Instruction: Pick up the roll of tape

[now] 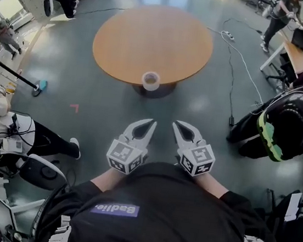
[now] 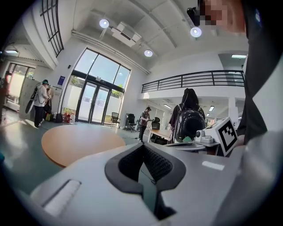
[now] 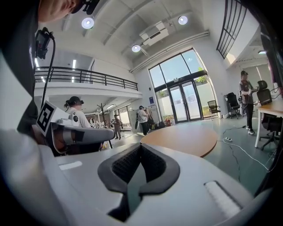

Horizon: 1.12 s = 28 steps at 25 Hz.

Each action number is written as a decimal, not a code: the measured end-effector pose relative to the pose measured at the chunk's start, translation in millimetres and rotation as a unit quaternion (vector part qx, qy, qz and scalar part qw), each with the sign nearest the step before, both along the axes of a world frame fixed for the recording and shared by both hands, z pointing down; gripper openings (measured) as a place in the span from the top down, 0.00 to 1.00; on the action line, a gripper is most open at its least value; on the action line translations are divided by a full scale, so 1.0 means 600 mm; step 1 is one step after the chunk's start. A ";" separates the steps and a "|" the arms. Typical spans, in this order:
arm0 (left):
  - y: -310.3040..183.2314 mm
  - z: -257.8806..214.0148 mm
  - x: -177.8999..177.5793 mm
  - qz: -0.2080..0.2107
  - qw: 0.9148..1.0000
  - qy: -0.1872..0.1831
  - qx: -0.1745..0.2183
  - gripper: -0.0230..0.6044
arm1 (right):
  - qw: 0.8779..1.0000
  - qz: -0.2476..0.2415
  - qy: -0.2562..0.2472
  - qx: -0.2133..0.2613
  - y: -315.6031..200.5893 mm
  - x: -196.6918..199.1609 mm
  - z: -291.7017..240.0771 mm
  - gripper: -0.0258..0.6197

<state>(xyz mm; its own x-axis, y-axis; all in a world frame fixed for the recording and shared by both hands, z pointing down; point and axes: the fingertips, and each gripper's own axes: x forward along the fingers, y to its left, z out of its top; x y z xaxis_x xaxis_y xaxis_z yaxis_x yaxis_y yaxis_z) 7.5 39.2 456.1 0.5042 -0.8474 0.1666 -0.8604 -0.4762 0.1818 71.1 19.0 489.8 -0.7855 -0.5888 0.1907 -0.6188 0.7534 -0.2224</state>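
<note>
The roll of tape (image 1: 150,80) is a pale ring lying flat at the near edge of a round wooden table (image 1: 152,35) in the head view. Both grippers hover over the floor short of the table, side by side and pointing toward it. My left gripper (image 1: 152,123) is shut with nothing in it, and so is my right gripper (image 1: 176,124). In the left gripper view the shut jaws (image 2: 142,146) fill the foreground, with the table (image 2: 79,141) beyond. The right gripper view shows its shut jaws (image 3: 140,146) and the table (image 3: 181,139). Neither gripper view shows the tape.
A cable (image 1: 237,57) runs across the grey floor to the table's right. A person with a black backpack (image 1: 292,122) stands at right, and another sits at left (image 1: 7,126). A desk (image 1: 298,57) is at the far right, and a mop (image 1: 39,85) lies at left.
</note>
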 end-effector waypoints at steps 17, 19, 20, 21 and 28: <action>0.005 -0.019 0.097 -0.041 0.999 -0.023 -0.006 0.93 | 0.999 -0.040 -0.026 -0.001 -0.007 0.093 -0.008 0.95; 0.008 -0.016 0.101 -0.043 0.999 -0.027 -0.005 0.93 | 0.999 -0.042 -0.028 -0.011 -0.007 0.099 0.003 0.95; 0.009 -0.014 0.098 -0.045 0.999 -0.027 -0.006 0.93 | 0.999 -0.044 -0.029 -0.016 -0.006 0.099 0.007 0.95; 0.010 -0.013 0.092 -0.049 0.998 -0.025 -0.010 0.93 | 0.998 -0.046 -0.029 -0.018 -0.005 0.097 0.009 0.95; -0.042 0.014 0.032 -0.064 0.998 0.002 -0.025 0.93 | 0.999 -0.018 -0.015 -0.023 -0.045 0.084 0.024 0.95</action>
